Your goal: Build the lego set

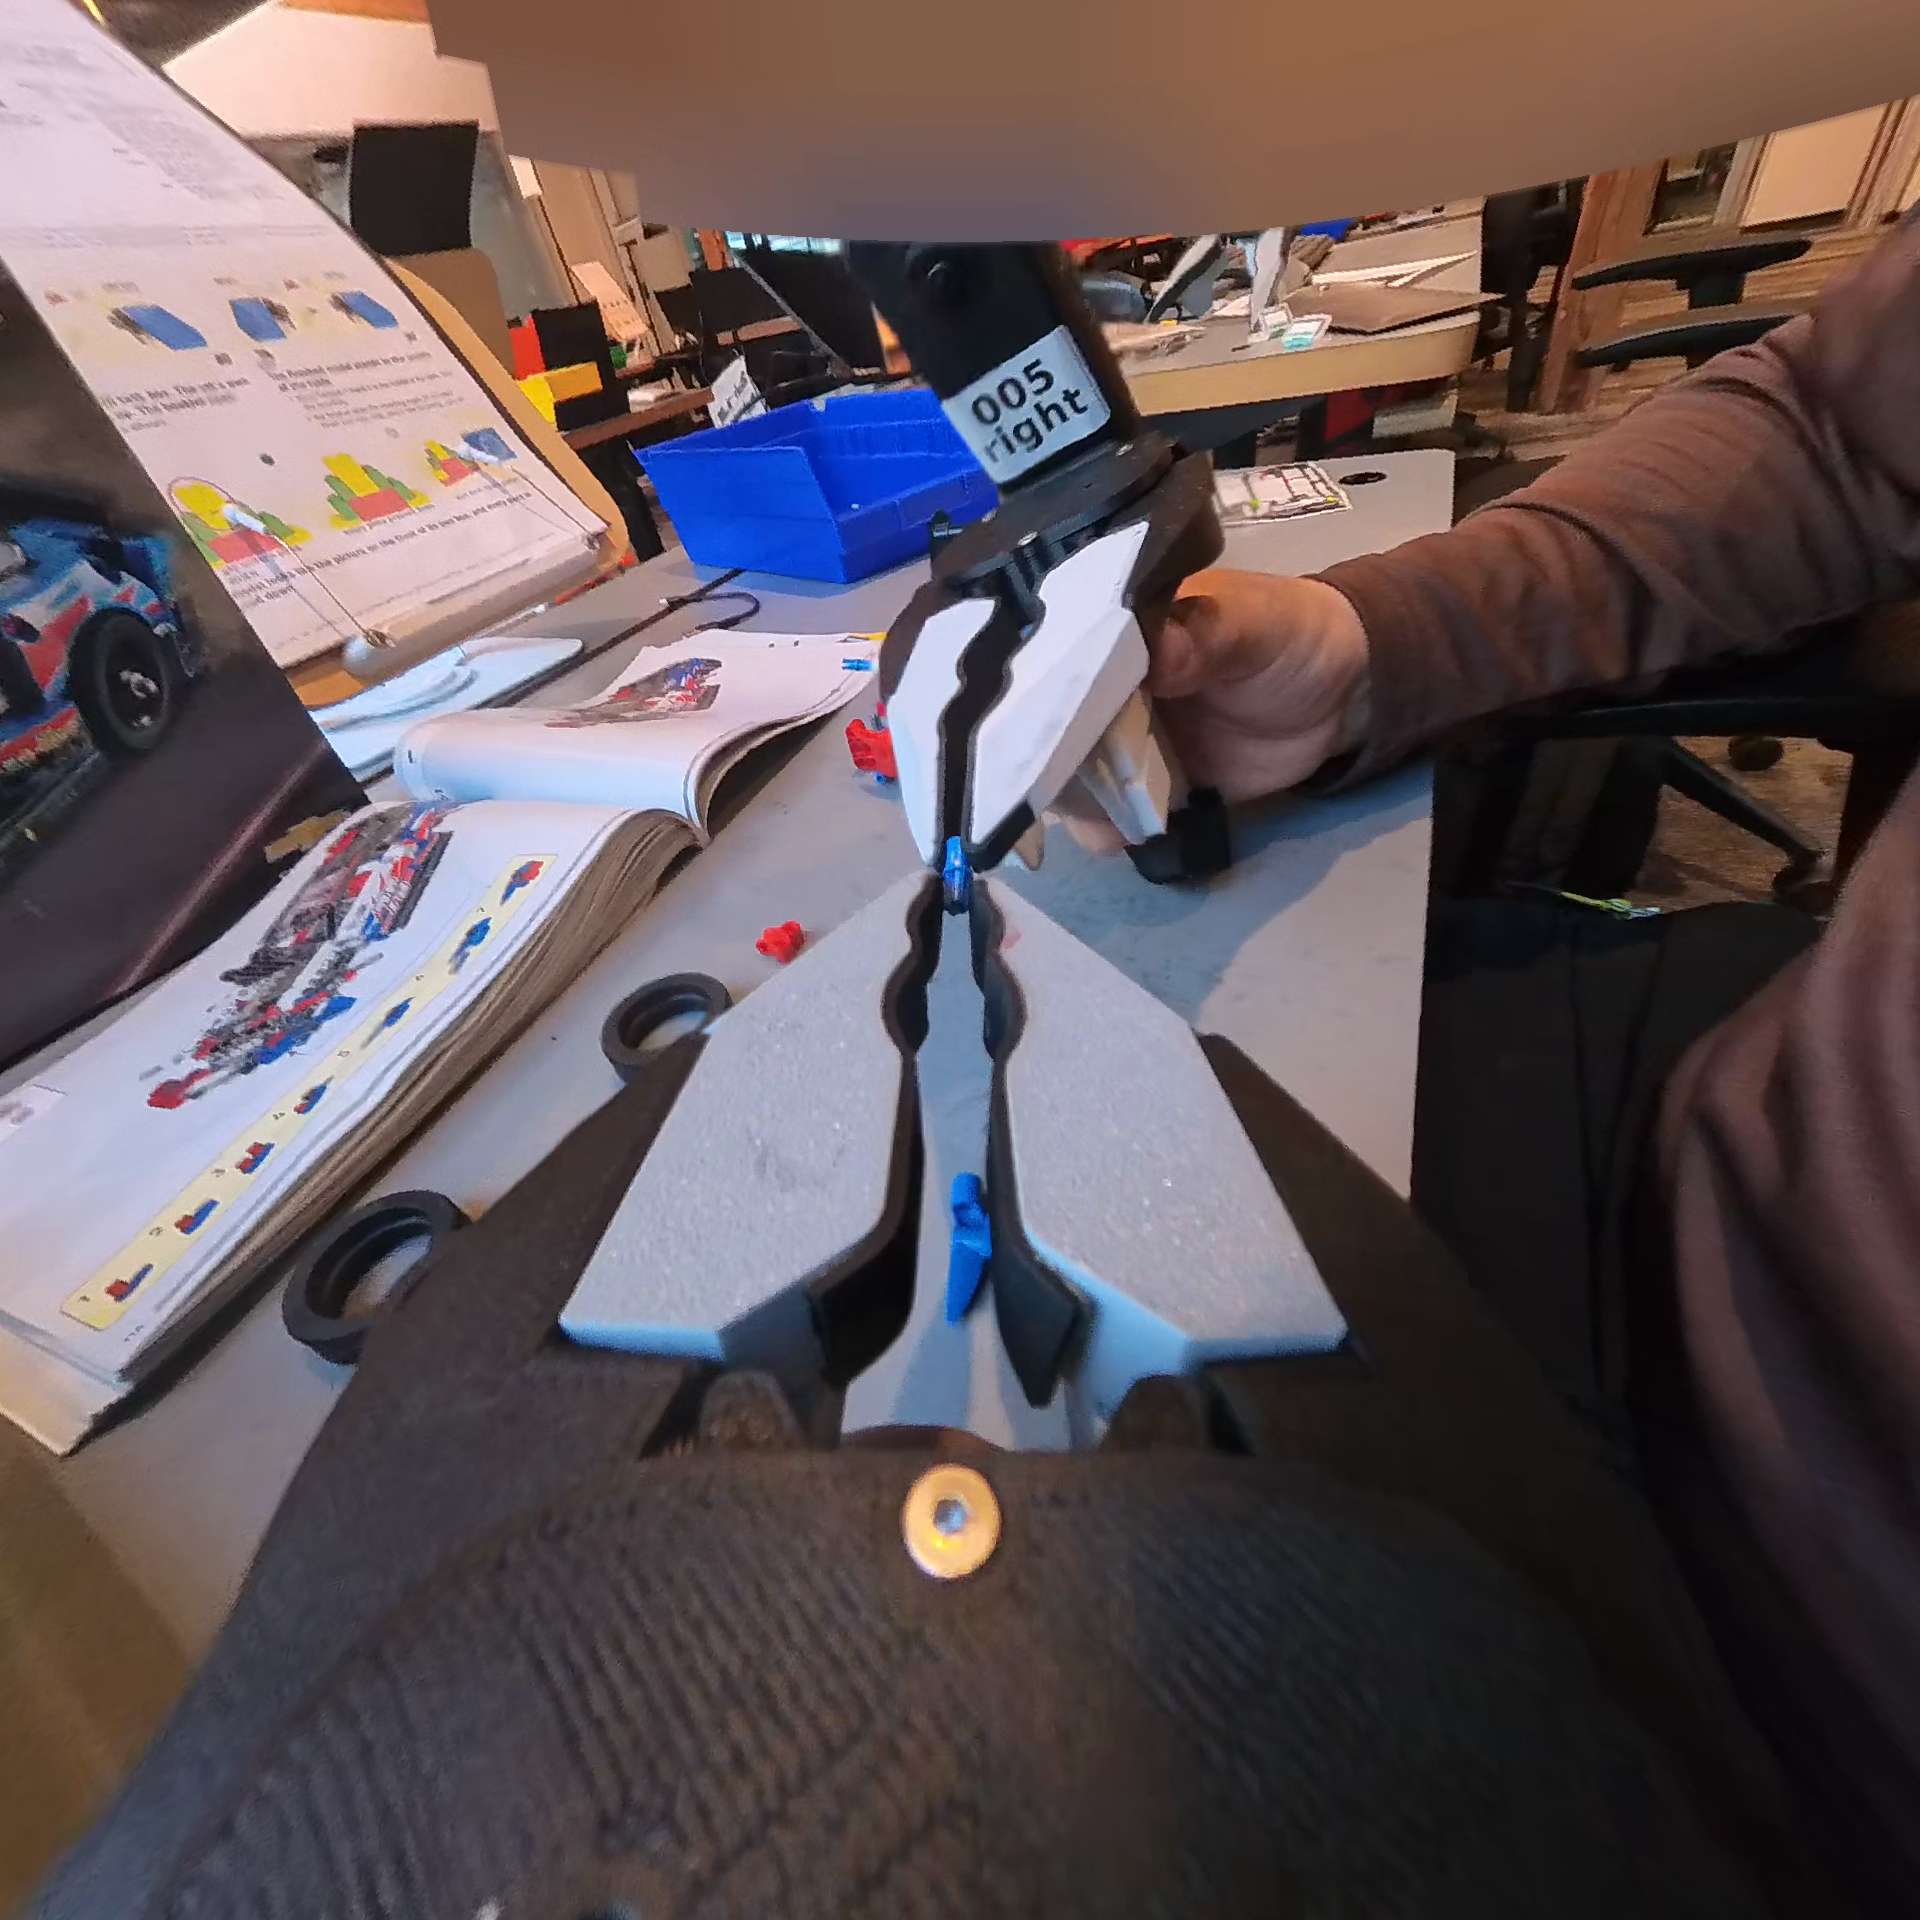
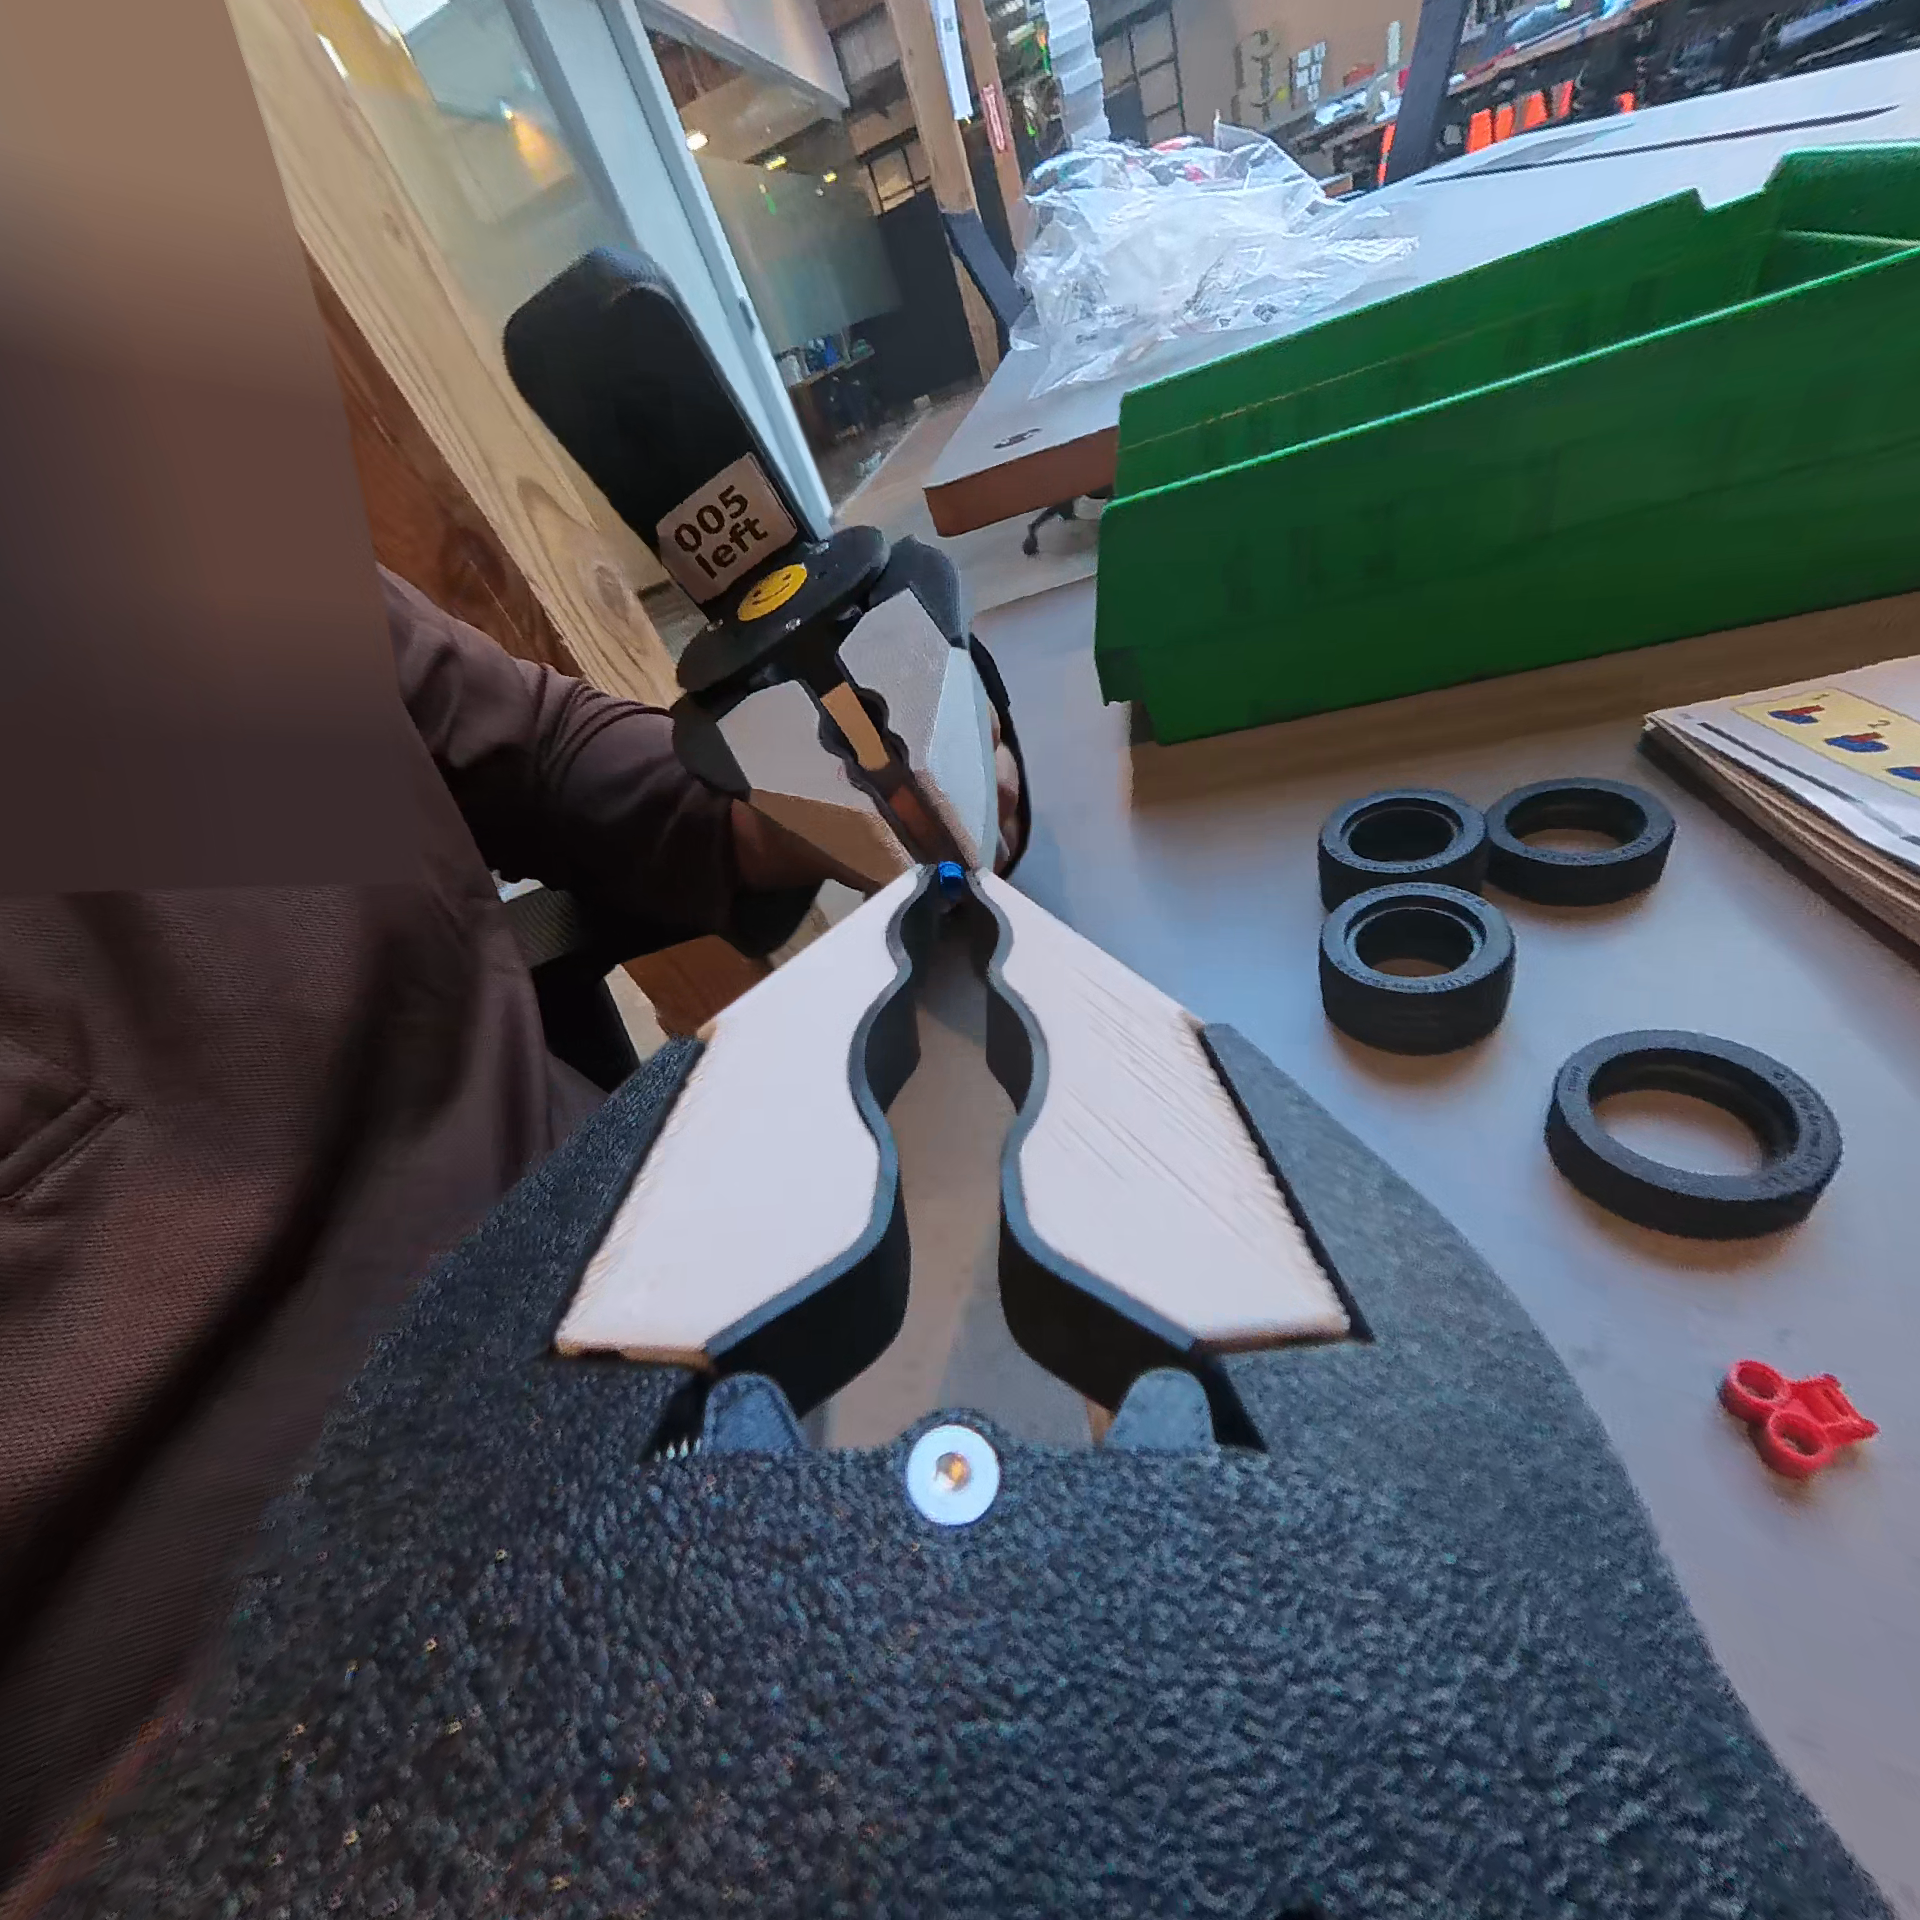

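Note:
A small blue pin (image 1: 954, 873) is pinched between the tips of both grippers, which meet nose to nose above the grey table (image 1: 1247, 935). My left gripper (image 1: 954, 902) is shut, with its tips on the near end of the pin. My right gripper (image 1: 951, 850) comes from above and is shut on the far end. In the right wrist view the pin (image 2: 948, 878) sits between my right gripper's tips (image 2: 948, 888), and the left gripper (image 2: 943, 860) faces it. A second blue piece (image 1: 966, 1242) lies on the table below the left fingers.
Open instruction booklets (image 1: 312, 1018) and a set box (image 1: 83, 644) lie to the left, with a blue bin (image 1: 821, 488) behind. Red pieces (image 1: 779, 938) (image 2: 1797, 1418), several black tyres (image 2: 1413, 966) and a green bin (image 2: 1507, 468) are nearby. A person's sleeve (image 1: 1662, 540) is at the right. The tips of both grippers are at nearly the same place.

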Tool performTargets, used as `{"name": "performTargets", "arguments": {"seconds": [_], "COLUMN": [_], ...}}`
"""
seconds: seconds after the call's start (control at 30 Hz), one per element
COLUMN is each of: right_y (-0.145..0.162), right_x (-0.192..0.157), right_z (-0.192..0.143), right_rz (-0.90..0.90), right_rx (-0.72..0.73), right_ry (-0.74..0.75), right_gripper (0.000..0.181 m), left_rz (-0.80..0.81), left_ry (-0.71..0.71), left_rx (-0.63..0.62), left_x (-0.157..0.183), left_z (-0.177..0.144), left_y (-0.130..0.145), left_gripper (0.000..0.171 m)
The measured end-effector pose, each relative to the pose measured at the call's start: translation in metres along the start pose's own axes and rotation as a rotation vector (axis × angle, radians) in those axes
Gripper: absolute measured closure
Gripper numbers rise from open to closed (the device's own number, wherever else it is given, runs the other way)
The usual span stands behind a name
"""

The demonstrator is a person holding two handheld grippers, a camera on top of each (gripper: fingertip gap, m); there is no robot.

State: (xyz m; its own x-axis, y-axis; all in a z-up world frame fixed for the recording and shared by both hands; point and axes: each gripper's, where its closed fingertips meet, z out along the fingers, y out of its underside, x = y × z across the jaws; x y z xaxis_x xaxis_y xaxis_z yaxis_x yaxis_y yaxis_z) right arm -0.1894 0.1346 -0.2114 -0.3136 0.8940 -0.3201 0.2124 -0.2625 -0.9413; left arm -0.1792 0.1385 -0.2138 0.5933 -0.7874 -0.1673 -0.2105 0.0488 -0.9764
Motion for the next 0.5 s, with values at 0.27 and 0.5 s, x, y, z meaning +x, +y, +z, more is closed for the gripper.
{"name": "performTargets", "arguments": {"seconds": [0.27, 0.5], "right_y": [0.040, 0.063], "right_x": [0.018, 0.030], "right_z": [0.003, 0.017], "right_rz": [-0.095, -0.172], "right_rx": [-0.289, -0.440], "right_ry": [0.191, 0.274], "right_gripper": [0.177, 0.177], "left_rz": [-0.129, -0.114], "left_ry": [0.058, 0.094], "left_rx": [-0.461, -0.655], "left_x": [-0.005, 0.005], "left_z": [-0.027, -0.020], "left_y": [0.066, 0.097], "left_gripper": [0.153, 0.159]}}
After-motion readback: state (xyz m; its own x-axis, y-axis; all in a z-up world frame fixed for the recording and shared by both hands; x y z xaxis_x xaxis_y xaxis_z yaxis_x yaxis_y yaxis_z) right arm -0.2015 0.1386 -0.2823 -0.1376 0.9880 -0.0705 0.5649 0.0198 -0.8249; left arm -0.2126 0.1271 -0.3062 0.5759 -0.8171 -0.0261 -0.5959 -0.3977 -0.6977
